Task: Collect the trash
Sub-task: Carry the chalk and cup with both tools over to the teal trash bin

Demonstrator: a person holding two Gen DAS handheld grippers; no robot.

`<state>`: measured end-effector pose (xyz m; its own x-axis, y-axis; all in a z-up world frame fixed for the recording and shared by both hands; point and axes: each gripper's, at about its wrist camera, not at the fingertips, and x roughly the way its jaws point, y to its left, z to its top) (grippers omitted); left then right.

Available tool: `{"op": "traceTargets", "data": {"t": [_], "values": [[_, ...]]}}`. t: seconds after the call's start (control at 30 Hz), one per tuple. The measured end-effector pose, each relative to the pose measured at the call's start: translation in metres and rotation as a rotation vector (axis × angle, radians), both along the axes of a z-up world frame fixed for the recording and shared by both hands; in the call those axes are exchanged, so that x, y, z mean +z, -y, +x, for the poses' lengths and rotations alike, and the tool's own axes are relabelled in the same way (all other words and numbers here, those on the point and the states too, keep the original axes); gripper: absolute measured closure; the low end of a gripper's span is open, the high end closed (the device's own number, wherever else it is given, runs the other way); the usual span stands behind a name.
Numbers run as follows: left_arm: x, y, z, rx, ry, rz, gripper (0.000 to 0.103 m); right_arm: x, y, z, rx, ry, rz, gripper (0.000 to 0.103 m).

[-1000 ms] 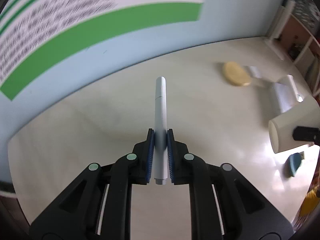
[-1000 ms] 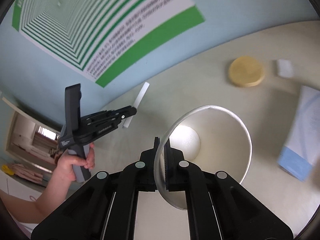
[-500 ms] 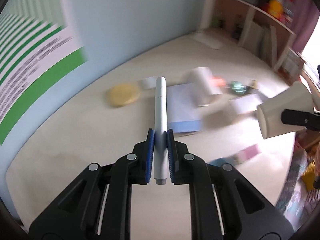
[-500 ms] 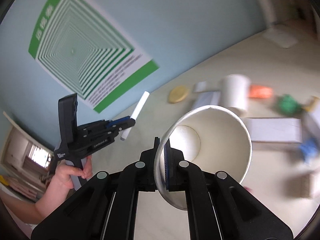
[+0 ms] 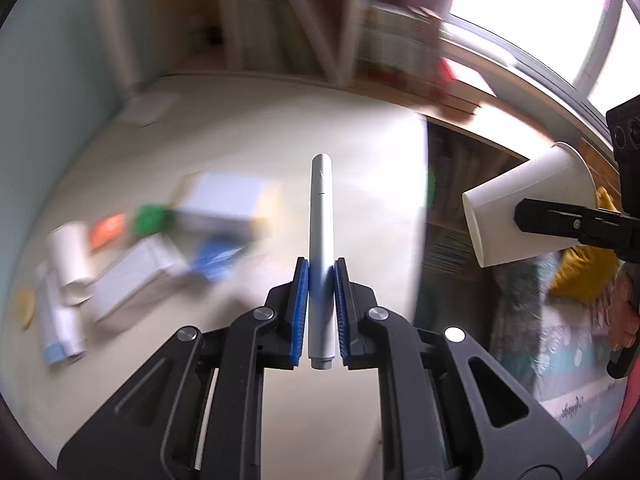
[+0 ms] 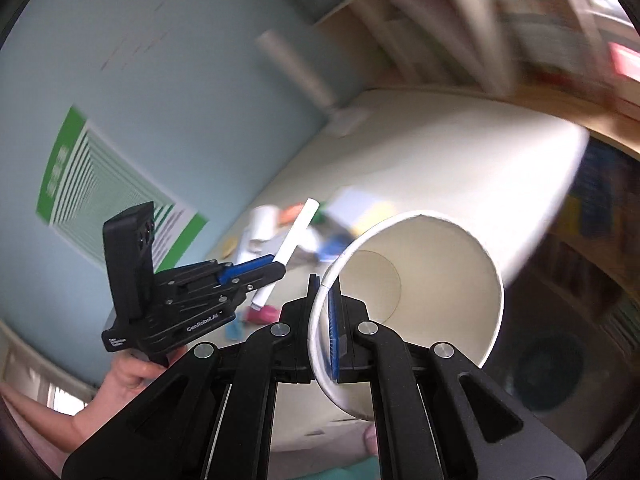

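My left gripper is shut on a white pen that points forward, held in the air above the table. It also shows in the right wrist view with the pen. My right gripper is shut on the rim of a white paper cup, held on its side with an empty inside. The cup shows at the right of the left wrist view, beyond the table's edge.
The cream table holds blurred clutter at the left: a white roll, boxes, and orange and green items. Bookshelves stand behind. A dark round bin lies below the cup at the right.
Both grippers have swung right, away from the green poster wall toward the table's right edge and shelves. Each still holds its object; the cup is now past the table edge.
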<state>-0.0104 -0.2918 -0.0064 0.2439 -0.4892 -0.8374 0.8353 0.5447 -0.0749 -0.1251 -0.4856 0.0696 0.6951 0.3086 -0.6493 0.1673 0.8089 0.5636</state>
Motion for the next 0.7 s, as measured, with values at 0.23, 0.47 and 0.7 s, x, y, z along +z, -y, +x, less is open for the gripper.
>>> {"op": "traceTargets", "data": {"t": [0.23,0.47,0.7], "values": [[-0.04,0.116,-0.081,-0.204,-0.081,0.031,0.092,-0.024,0.092,-0.095,-0.231,-0.052,0.024,0.098],[-0.094,0.18,-0.137,-0.345,-0.179,0.13,0.092,-0.072,0.143,-0.154,-0.37,-0.116,0.091,0.098],[-0.148,0.212,-0.161,-0.4,-0.216,0.241,0.092,-0.123,0.168,-0.175,-0.432,-0.166,0.163,0.098]]}}
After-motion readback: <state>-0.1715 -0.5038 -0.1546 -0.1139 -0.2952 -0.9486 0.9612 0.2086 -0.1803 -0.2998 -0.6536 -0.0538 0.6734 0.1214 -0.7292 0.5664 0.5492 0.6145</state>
